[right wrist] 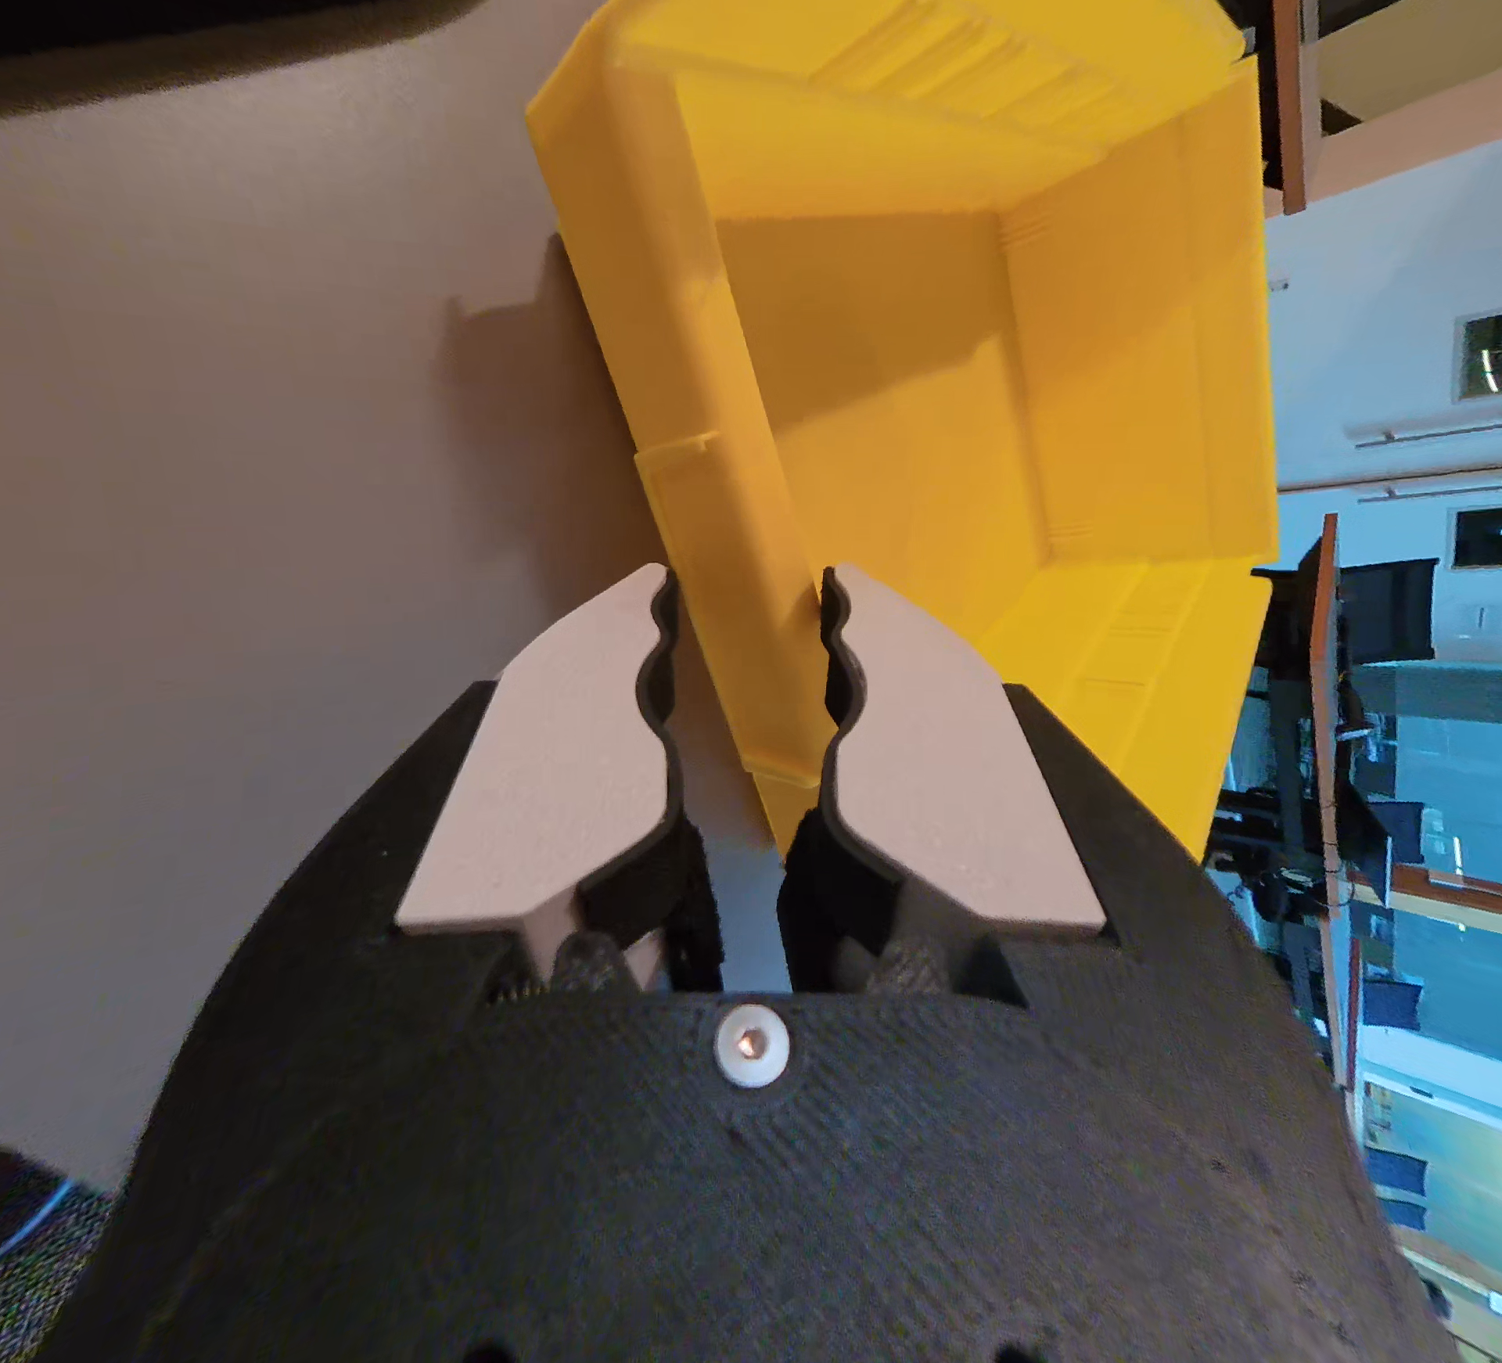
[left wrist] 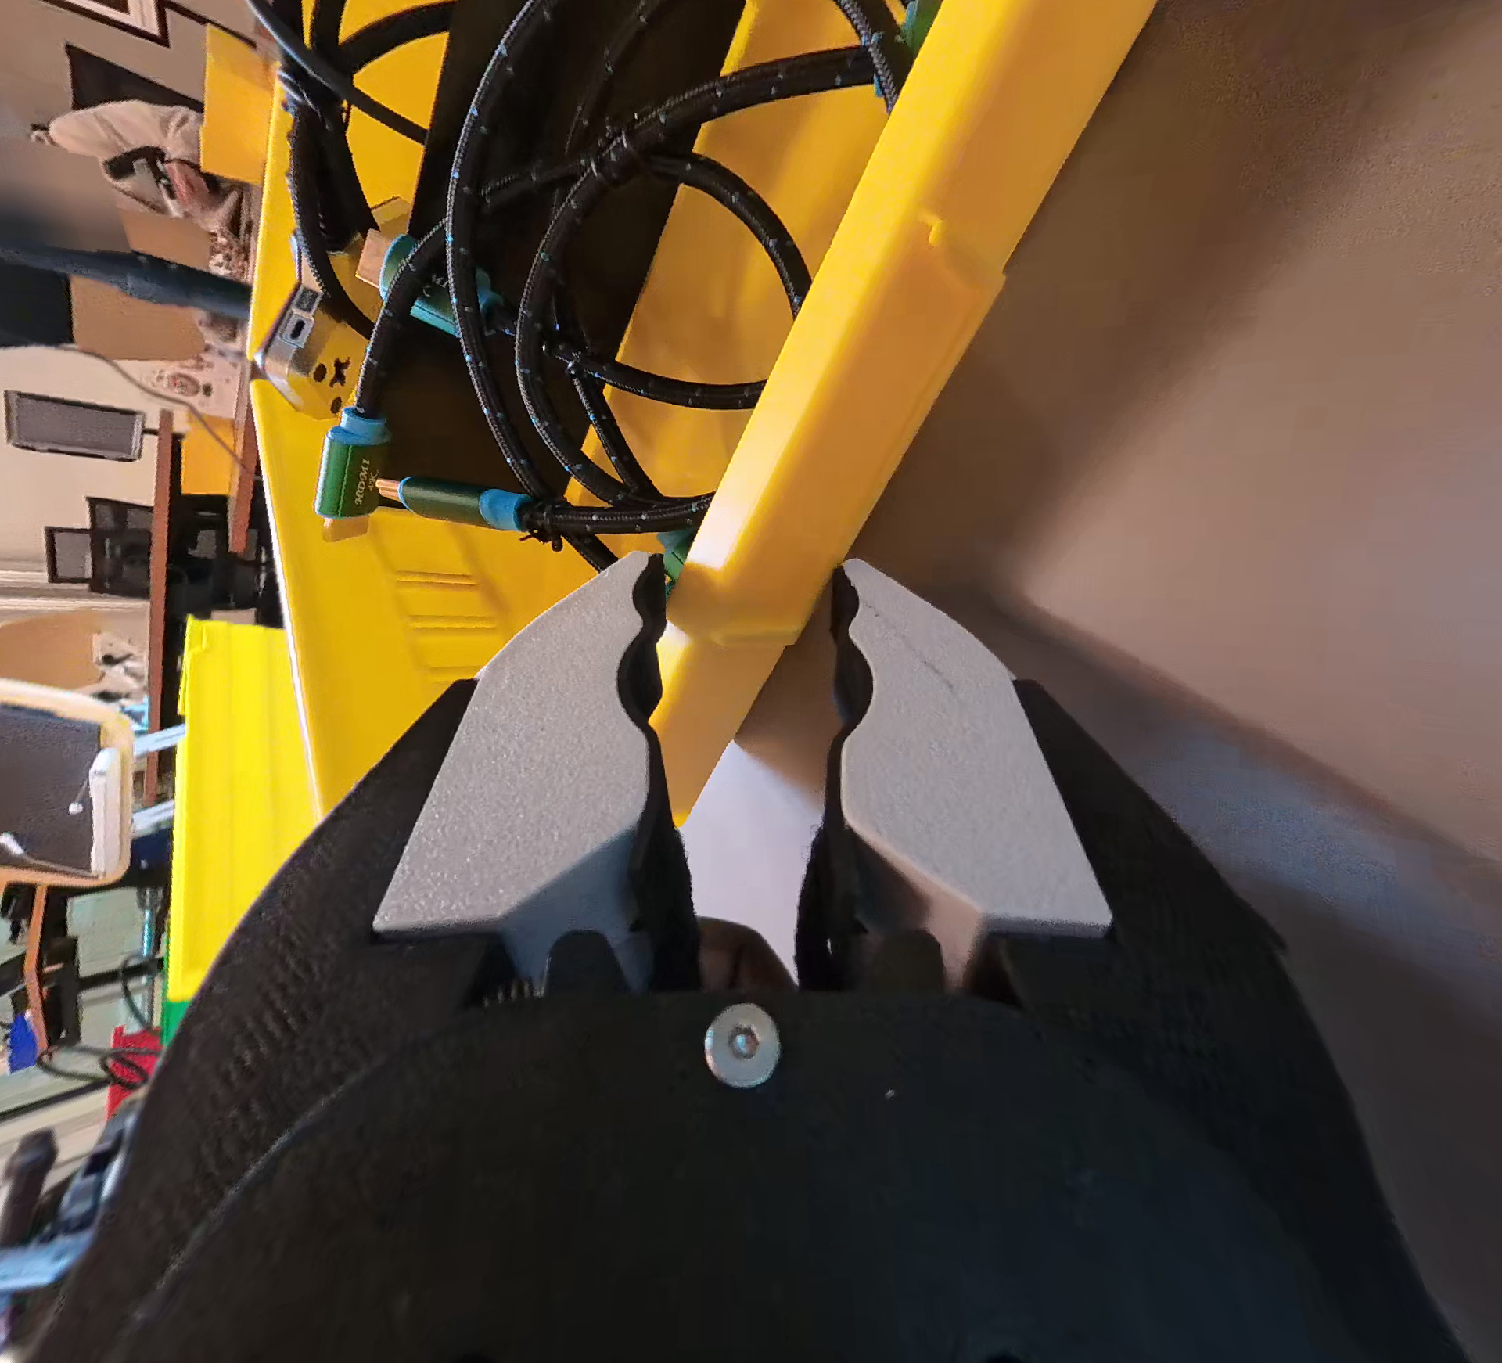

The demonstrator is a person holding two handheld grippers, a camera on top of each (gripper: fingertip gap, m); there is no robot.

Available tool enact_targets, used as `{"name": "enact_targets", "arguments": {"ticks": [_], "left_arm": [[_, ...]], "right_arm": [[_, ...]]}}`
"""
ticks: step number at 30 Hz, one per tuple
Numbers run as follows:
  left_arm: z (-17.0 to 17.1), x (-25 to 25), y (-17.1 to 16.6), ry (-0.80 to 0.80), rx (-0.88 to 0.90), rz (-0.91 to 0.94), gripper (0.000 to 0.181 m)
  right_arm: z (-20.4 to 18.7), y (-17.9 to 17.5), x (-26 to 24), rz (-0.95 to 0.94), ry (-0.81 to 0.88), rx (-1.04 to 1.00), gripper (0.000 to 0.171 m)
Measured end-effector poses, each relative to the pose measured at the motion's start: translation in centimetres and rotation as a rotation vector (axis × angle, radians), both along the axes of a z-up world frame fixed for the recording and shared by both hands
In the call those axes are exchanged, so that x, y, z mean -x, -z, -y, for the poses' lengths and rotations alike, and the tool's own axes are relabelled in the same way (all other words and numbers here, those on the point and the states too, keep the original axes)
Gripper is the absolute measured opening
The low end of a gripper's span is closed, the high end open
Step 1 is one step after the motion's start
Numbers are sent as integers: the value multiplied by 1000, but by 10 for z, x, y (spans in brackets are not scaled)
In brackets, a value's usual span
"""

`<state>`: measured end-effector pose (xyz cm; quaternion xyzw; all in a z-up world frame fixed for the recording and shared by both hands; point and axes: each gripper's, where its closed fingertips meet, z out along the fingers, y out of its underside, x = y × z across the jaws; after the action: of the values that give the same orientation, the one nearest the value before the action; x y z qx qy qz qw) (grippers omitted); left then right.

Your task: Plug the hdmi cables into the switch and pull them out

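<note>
Yellow bin (left wrist: 918,316) rim clamped by left gripper (left wrist: 744,596), holding braided HDMI cables (left wrist: 569,186) and switch (left wrist: 297,348); right gripper (right wrist: 744,592) clamps another yellow bin's wall (right wrist: 731,511).

The bench (left wrist: 1219,430) is presenting a plain beige-grey surface and is carrying two yellow bins. In the left wrist view, one bin (left wrist: 935,251) is sitting on the bench and is holding coiled black braided cables (left wrist: 569,186) with green plugs, plus a small grey switch (left wrist: 297,348). In the right wrist view, the other bin (right wrist: 1138,389) is resting on the bench (right wrist: 244,430) and is casting a shadow beside its wall. A dark shape is lying at the far bench edge.
</note>
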<state>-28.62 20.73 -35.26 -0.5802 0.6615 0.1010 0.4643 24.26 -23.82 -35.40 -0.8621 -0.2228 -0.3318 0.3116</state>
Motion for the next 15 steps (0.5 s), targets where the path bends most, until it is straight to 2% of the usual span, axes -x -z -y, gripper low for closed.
{"name": "enact_targets", "arguments": {"ticks": [8,15], "left_arm": [[15,64,-1,8,4,39,39],[15,76,-1,-9,17,82,41]], "right_arm": [[31,-1,15,-157,-21,-9,35],[46,-2,30,-277,-24,-4,34]]}}
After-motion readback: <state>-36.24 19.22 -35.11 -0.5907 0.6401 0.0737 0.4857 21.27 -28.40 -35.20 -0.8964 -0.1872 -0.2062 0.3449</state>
